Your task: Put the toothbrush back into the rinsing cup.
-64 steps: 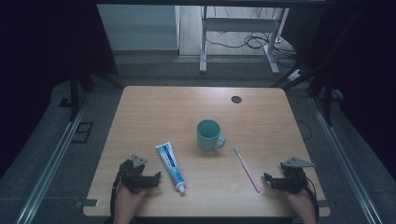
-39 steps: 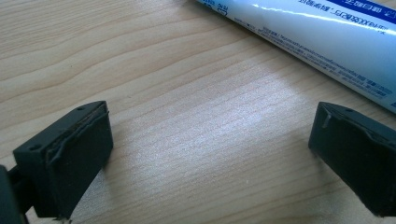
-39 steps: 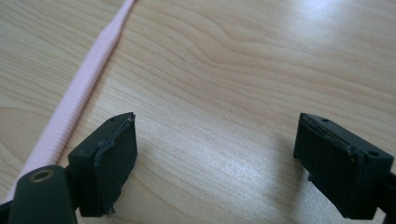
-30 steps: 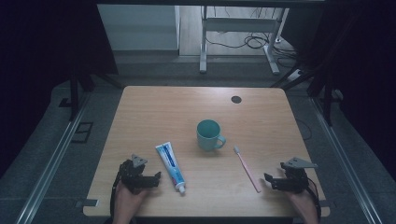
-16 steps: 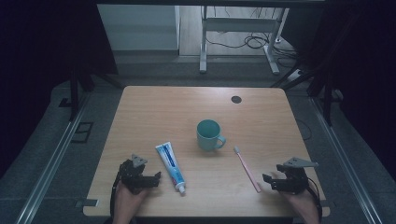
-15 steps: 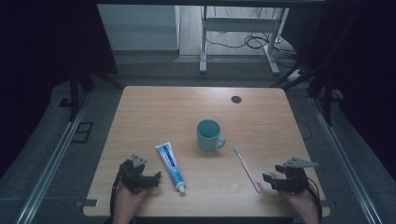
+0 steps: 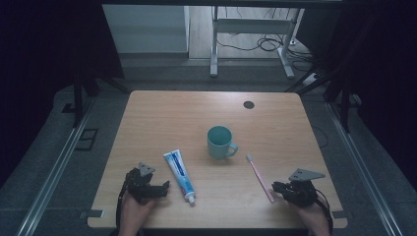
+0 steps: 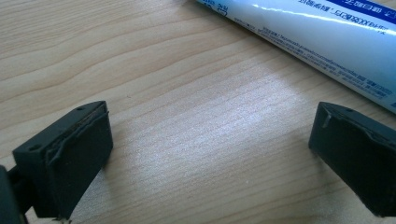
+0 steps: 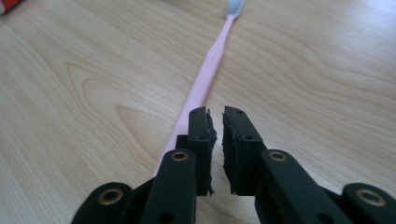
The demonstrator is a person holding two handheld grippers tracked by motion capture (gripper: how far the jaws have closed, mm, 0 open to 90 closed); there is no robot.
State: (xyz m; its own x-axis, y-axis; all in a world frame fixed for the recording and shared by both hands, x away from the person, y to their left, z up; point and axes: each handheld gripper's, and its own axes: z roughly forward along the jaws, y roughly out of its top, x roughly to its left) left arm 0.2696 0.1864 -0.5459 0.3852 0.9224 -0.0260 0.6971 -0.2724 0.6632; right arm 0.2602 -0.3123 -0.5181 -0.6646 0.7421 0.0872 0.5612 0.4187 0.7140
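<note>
1. The right gripper (image 9: 215, 116) has just been closing; its jaws stand nearly together with nothing between them.
2. A pink toothbrush (image 9: 205, 84) lies on the wooden table (image 9: 84, 93), its handle passing under the left jaw.

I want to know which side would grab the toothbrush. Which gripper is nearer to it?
Right. The right gripper sits at the handle end of the pink toothbrush, jaws nearly together just above it. The left gripper is across the table, beside the toothpaste tube.

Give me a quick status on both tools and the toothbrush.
Right tool shut, jaws just closed, empty, over the handle end of the pink toothbrush. Left tool open beside the toothpaste tube. Toothbrush flat on table, nothing blocking.
</note>
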